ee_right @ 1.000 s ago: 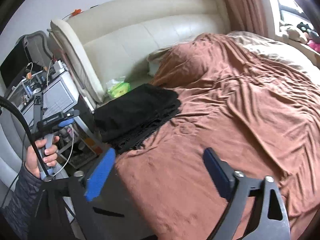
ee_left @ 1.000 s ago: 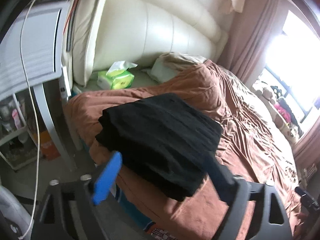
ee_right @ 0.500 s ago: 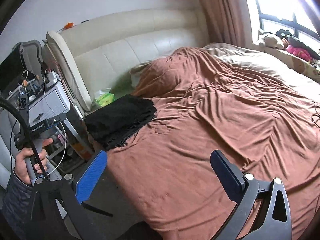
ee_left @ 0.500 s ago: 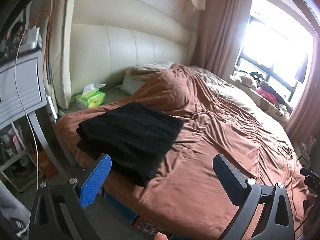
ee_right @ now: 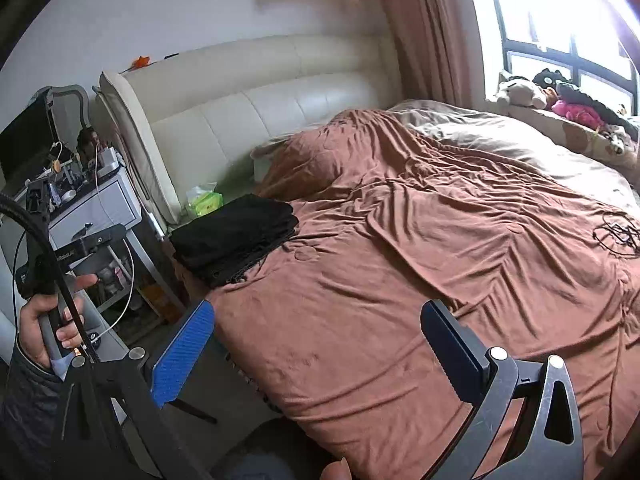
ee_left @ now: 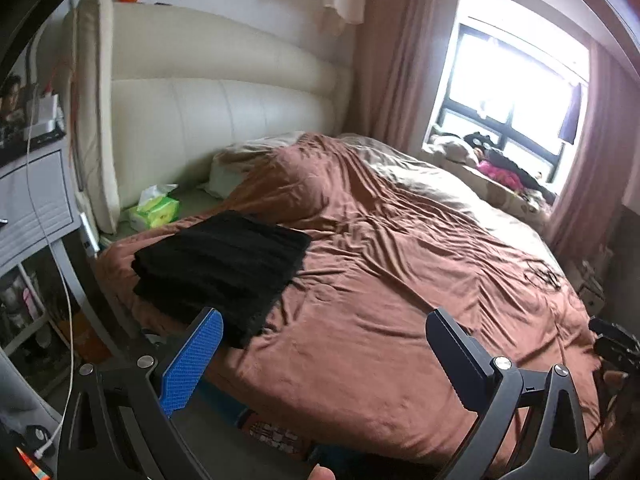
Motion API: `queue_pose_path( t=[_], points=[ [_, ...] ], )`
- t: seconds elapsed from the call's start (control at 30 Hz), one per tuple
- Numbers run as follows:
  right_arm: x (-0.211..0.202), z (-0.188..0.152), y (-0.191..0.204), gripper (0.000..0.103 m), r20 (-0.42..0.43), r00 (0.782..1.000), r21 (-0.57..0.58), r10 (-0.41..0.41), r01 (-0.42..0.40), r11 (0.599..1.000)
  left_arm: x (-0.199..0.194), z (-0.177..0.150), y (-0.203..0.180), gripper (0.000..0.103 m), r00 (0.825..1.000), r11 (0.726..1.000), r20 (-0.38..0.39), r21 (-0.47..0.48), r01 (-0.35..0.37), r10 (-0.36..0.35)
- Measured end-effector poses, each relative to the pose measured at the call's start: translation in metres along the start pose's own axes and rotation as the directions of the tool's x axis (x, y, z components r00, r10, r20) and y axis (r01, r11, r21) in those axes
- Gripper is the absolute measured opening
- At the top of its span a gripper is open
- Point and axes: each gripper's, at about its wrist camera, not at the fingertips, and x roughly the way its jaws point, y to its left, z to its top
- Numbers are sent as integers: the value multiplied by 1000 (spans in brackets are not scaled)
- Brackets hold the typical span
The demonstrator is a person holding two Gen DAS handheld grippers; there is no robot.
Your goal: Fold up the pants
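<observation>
Left gripper (ee_left: 320,354): jaws spread wide, nothing between, just widened to full. Right gripper (ee_right: 316,344): same, gaping and empty, just widened too. Beyond both, brown cover (ee_left: 400,280), creased, bare below the fingers. Further out, pants (ee_left: 224,260) folded into a flat black stack at the cover's near corner, by the tissue pack (ee_left: 154,212) and headboard (ee_left: 224,120), well apart from either gripper. Judged done, or nearly. Risks: stack sitting close to the bed's edge, apt to slide off if brushed or if the cover gets tugged; loose frayed hem at the bottom layer apt to snag a finger and pull the fold open. Hard to tell: layer count, black on black; underside hidden; thin dark tangle (ee_right: 618,236) on the cover unclear; window blown out.
</observation>
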Motion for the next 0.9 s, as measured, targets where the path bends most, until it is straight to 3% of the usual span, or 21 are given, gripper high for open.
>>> queue_pose_path(
  t=[0.5,0.9],
  points=[
    [-77,-47,4,103,46,996,28,-73,72,997,-57,-36,-72,102,993,989,17,100,112,-114],
    [-123,-82,27,103,80,987,39,-142,140,989,-94,-71,-95,102,986,976,24,144,162,-168]
  ],
)
